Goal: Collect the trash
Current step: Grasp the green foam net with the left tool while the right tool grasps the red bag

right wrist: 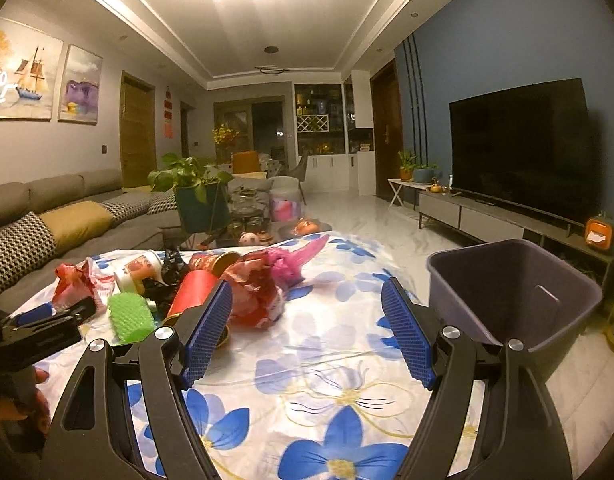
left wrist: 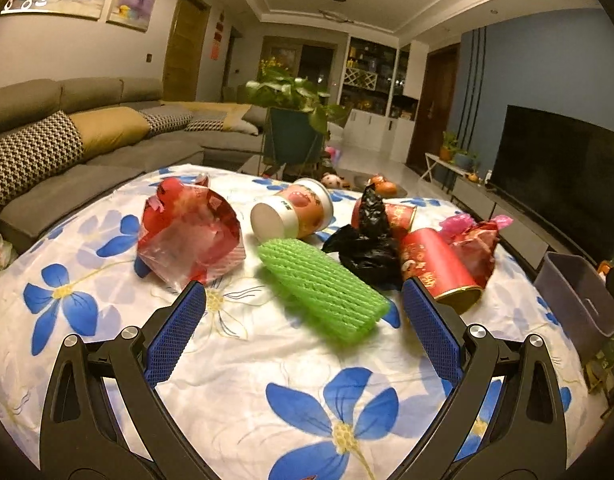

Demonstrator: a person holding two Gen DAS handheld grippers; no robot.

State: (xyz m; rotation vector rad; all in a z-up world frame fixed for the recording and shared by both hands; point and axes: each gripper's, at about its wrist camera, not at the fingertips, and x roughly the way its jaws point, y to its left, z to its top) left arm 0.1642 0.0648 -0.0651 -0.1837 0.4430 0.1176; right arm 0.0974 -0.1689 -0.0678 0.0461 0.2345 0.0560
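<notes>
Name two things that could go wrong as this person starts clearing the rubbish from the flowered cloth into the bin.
1. The green foam net sleeve lies between the open jaws of the left gripper; it looks soft and may squash or slip on closing.
2. The red can lies on its side touching the black plastic bag; pulling either could roll the can off.
3. The grey bin stands beyond the table's edge, so dropped pieces may miss it.
</notes>
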